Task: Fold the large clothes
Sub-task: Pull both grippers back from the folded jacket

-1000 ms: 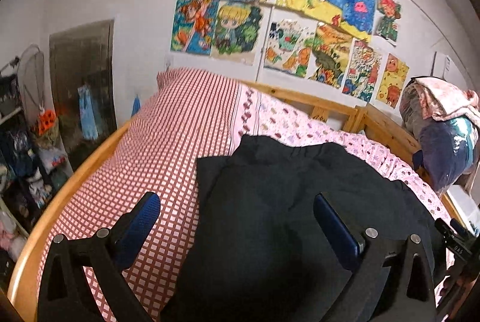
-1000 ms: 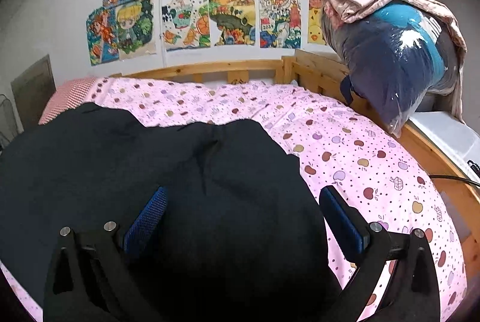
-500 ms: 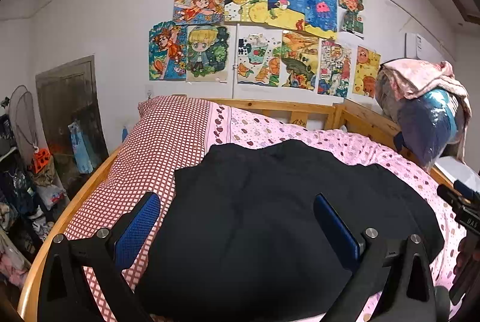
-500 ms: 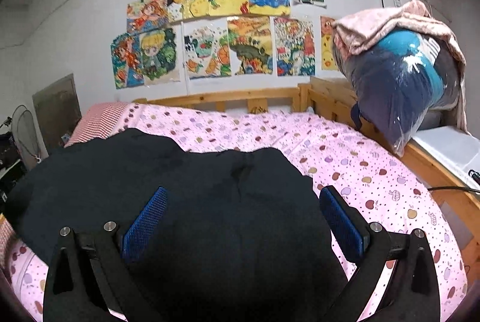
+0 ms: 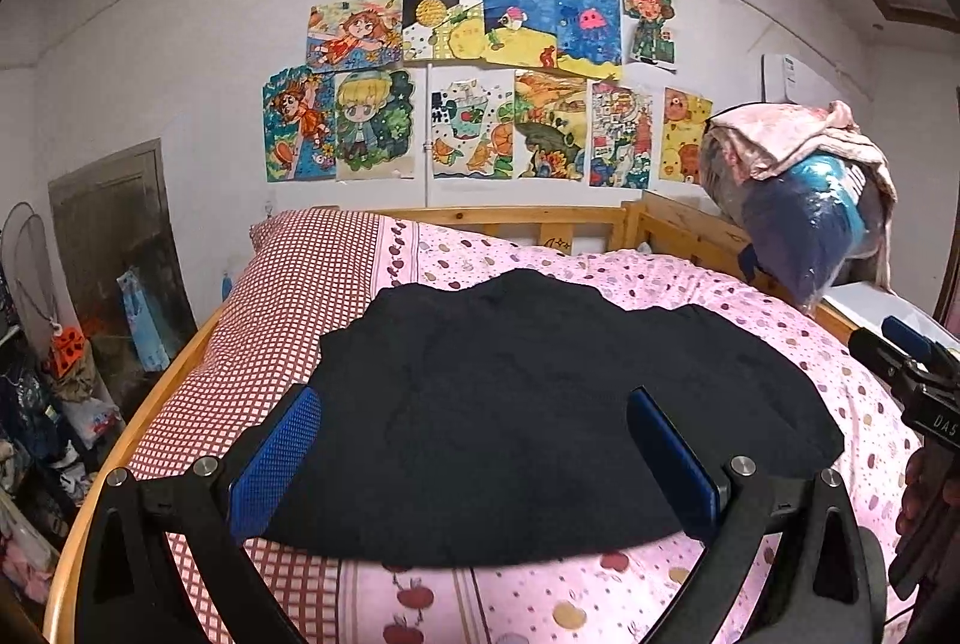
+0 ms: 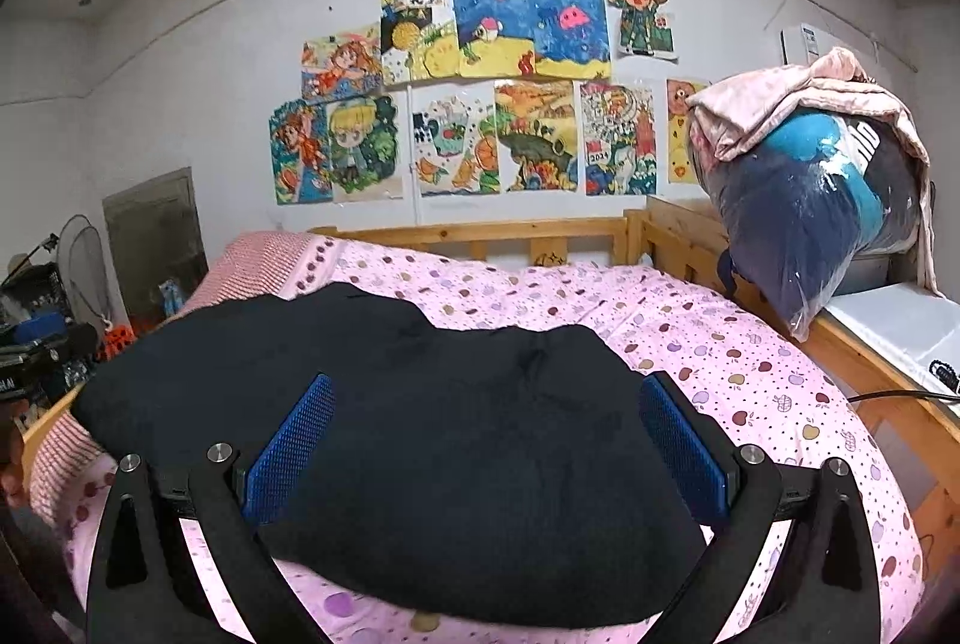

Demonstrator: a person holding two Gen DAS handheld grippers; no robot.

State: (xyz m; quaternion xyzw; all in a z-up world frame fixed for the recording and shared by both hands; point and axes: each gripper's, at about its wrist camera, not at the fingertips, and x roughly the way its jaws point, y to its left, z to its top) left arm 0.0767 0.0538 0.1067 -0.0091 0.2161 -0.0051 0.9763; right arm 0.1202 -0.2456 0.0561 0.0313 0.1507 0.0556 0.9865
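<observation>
Black garment lies folded on the pink bed, near edge toward both hand-held grippers, left and right, jaws spread wide and empty, likely for an edge grab.

White letters "DAS" are read on the black body of the right gripper at the right edge of the left wrist view. The figures "2024" are noted on one wall drawing. Lettering on the bagged bundle and the other drawings is not legible.
</observation>
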